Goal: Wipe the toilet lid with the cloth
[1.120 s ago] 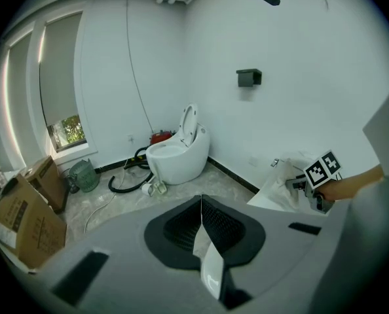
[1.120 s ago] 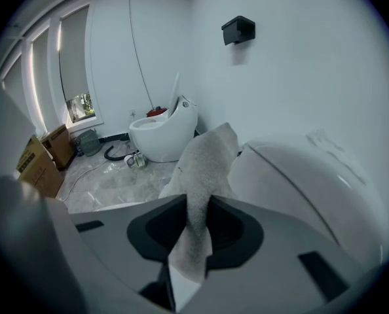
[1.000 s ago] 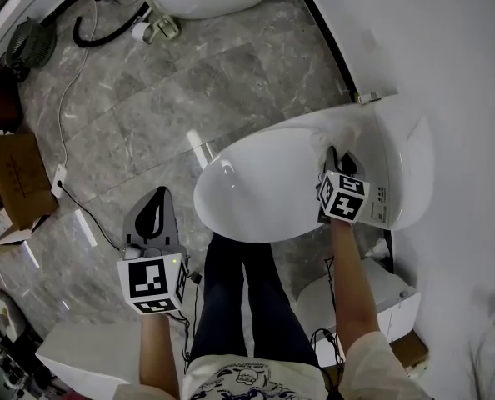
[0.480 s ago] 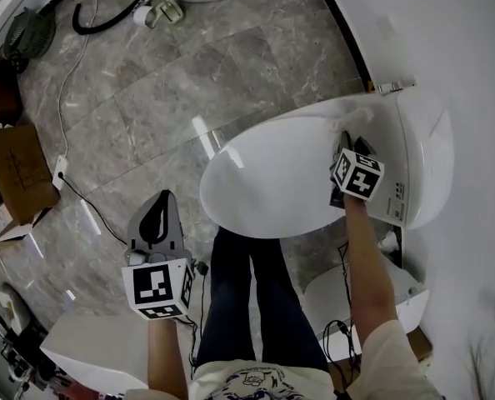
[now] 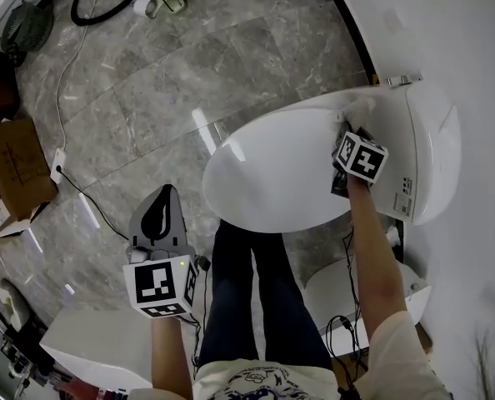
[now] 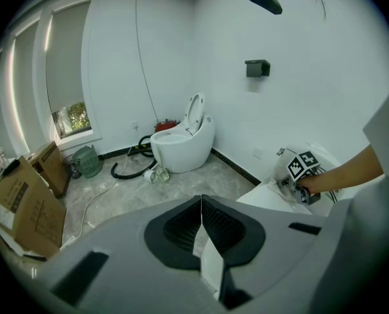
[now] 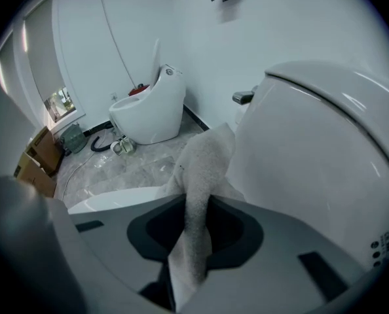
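The white toilet lid [image 5: 272, 169] lies shut on the toilet, with the tank [image 5: 435, 148] behind it at the right. My right gripper [image 5: 347, 136] is shut on a pale grey cloth [image 7: 201, 175], pressed to the lid's back end by the hinge. In the right gripper view the cloth runs up from between the jaws and spreads against the base of the tank [image 7: 325, 149]. My left gripper [image 5: 158, 215] hangs over the floor left of the toilet, jaws together with nothing in them. The left gripper view shows the right gripper [image 6: 298, 178] on the lid at the far right.
Grey marble floor [image 5: 172, 82] spreads left of the toilet. A second white toilet [image 6: 178, 139] stands by the far wall with a black hose [image 5: 106, 11] beside it. Cardboard boxes [image 5: 6, 177] sit at the left; a white cable [image 5: 64, 132] crosses the floor. The person's legs [image 5: 252, 298] stand before the bowl.
My right gripper has slid with the cloth further back along the lid toward the hinge and tank. The left gripper has stayed about where it was.
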A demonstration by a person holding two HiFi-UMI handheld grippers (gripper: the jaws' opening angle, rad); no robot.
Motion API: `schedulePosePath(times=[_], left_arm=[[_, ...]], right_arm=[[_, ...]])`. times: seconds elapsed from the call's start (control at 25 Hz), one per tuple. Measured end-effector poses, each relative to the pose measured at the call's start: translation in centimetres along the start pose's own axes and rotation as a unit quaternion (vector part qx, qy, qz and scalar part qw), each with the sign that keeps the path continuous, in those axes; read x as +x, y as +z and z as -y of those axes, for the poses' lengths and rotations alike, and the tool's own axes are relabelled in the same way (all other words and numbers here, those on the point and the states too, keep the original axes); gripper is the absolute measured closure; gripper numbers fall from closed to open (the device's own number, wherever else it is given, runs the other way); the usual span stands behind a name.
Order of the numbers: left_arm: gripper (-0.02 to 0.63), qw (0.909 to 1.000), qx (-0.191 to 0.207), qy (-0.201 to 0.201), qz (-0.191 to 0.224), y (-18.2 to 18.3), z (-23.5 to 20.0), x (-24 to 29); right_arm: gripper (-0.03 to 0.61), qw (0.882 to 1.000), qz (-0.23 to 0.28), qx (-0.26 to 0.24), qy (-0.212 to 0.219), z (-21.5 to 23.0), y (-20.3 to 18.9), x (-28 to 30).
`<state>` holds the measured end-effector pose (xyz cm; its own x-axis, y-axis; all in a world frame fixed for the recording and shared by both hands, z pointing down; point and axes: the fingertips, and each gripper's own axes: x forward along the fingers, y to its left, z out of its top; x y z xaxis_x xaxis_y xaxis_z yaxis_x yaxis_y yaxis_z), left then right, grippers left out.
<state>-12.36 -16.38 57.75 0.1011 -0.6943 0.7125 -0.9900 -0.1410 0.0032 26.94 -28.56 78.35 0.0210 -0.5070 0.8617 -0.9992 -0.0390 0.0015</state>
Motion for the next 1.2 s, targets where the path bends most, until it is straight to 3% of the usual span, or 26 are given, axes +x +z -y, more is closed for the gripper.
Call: schedulePosePath(times=[0.16, 0.44, 1.2], left_arm=[[0.604, 0.9999, -0.01, 0.002, 0.001, -0.5, -0.5, -0.3], [0.604, 0.9997, -0.023, 0.003, 0.0, -1.4, -1.0, -1.1], [0.604, 0.9978, -0.053, 0.038, 0.004, -4.5, -5.1, -4.7]], right_arm=[[0.505, 1.0, 0.004, 0.025, -0.015, -0.4, -0.3, -0.1], [0.506, 1.0, 0.003, 0.01, -0.027, -2.0, -0.5, -0.5], [0.506, 0.992, -0.004, -0.086, 0.089, -16.5, -3.8, -1.5]])
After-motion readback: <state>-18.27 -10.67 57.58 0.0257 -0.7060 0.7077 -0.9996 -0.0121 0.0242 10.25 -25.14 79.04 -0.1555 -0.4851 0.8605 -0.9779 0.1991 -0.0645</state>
